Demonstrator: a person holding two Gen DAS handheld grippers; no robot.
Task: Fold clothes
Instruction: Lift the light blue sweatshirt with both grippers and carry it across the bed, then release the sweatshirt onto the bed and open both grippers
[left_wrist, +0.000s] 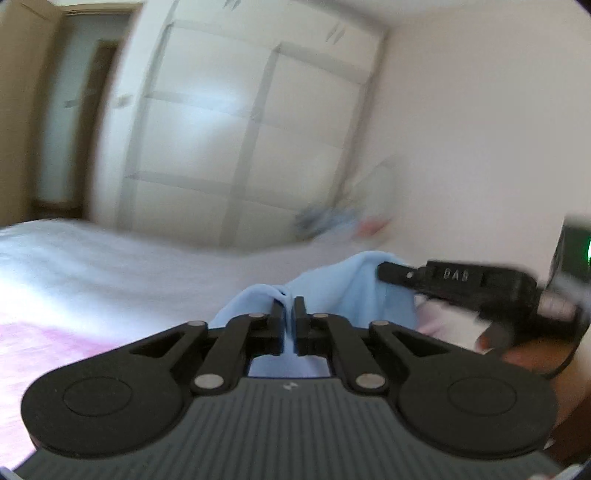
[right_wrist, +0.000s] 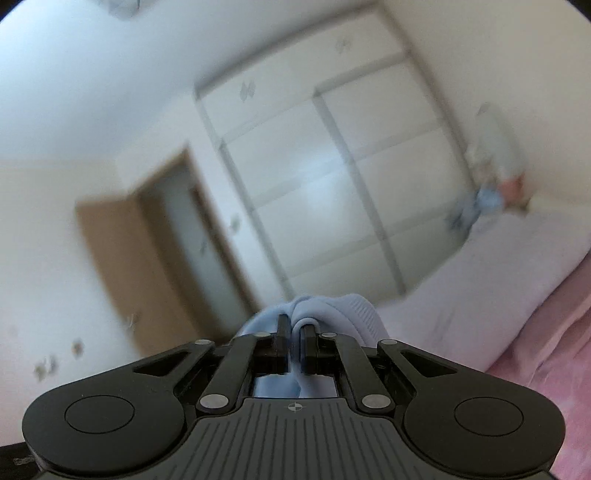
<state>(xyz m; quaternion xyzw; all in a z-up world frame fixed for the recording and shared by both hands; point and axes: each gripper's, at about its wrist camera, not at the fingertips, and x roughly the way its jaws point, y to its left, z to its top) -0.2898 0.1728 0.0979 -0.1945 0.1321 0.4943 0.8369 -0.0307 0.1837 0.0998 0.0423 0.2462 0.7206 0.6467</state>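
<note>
Both grippers are clamped on the blue garment (left_wrist: 332, 284): the left gripper (left_wrist: 289, 306) has its jaws nearly closed on a pinch of cloth, and the right gripper (right_wrist: 294, 326) likewise grips a bunched fold. The garment hangs between them, lifted clear of the bed (left_wrist: 110, 258), near its foot-side edge. This looks like the lift-and-spread step. Next, the cloth probably needs drawing taut and laying flat on the bed before any fold.

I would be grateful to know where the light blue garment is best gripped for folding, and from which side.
Probably at the bunched top edge of the light blue garment, coming level from the near side, where the left gripper and right gripper pinch it. The ribbed hem gives firm thickness.
</note>
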